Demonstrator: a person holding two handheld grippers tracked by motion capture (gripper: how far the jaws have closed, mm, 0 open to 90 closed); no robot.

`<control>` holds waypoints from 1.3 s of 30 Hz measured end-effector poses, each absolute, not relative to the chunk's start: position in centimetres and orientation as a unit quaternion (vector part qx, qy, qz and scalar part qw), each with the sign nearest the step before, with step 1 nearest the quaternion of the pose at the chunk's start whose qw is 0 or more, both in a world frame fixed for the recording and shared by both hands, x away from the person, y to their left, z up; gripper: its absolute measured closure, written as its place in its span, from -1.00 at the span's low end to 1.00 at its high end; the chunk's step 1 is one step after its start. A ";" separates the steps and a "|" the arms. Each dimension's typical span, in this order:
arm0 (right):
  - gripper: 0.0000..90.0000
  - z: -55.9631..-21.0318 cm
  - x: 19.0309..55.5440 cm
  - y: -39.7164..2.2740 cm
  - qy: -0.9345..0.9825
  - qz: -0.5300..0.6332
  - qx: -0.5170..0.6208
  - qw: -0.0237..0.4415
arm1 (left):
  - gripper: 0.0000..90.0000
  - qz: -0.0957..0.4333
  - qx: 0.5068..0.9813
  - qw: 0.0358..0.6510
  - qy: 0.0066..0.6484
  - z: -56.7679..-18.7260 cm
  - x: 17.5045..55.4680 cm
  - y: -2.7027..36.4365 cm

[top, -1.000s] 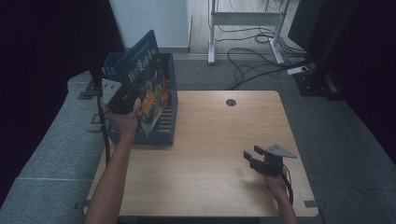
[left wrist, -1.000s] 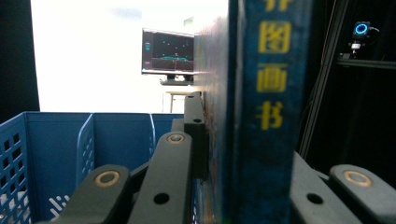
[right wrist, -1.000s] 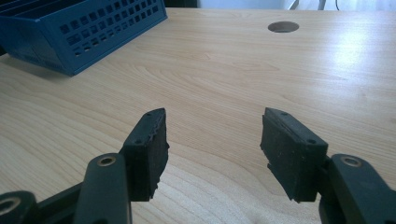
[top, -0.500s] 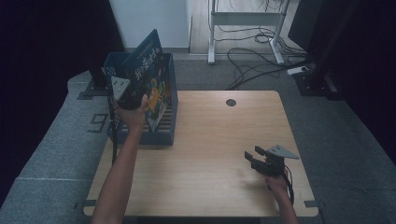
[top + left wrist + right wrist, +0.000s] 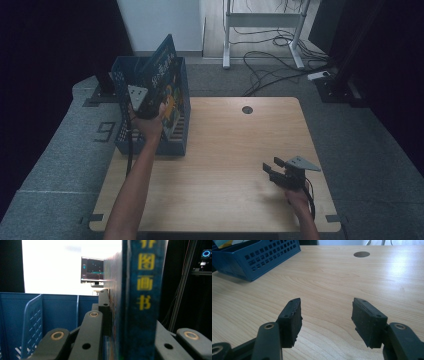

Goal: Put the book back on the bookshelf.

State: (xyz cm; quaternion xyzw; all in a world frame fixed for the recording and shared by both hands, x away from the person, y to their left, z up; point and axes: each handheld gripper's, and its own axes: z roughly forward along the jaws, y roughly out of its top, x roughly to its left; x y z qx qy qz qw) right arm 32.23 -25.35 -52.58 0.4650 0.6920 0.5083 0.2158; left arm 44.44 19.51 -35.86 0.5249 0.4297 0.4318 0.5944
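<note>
The left hand-held gripper (image 5: pixel 141 102) pinches the tall blue picture book (image 5: pixel 140 300) — straight up, just above the blue plastic crate (image 5: pixel 176 142) at ten o'clock. The right hand-held gripper (image 5: pixel 325 315) rests wide open and empty — far off.

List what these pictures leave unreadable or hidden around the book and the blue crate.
- Book: the left gripper view's top edge cuts off its spine title.
- Crate: in the high view, the book and the hand hide its floor.
- Left hand-held gripper: in its own view, the book hides the right jaw's pad.
- Book's cover: too small to read from above.
</note>
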 end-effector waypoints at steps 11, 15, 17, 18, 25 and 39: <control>-0.11 -52.6 32.1 -25.4 0.693 0.510 0.462 0.214 | 0.82 0.439 0.522 0.593 0.428 -37.0 44.9 18.7; -0.11 -52.6 32.1 -25.3 0.696 0.510 0.457 0.215 | 0.82 0.439 0.525 0.589 0.431 -37.7 45.0 18.5; -0.11 -52.5 32.0 -25.3 0.696 0.509 0.458 0.214 | 0.81 0.436 0.527 0.586 0.434 -38.1 45.1 18.5; -0.11 -52.5 32.1 -25.3 0.696 0.509 0.459 0.214 | 0.81 0.435 0.529 0.583 0.437 -38.4 45.2 18.5; -0.12 -52.4 31.9 -25.2 0.698 0.517 0.449 0.212 | 0.81 0.430 0.546 0.568 0.440 -40.6 45.2 17.7; -0.12 -52.3 31.6 -25.1 0.699 0.518 0.445 0.212 | 0.65 0.419 0.586 0.553 0.420 -43.1 43.7 16.9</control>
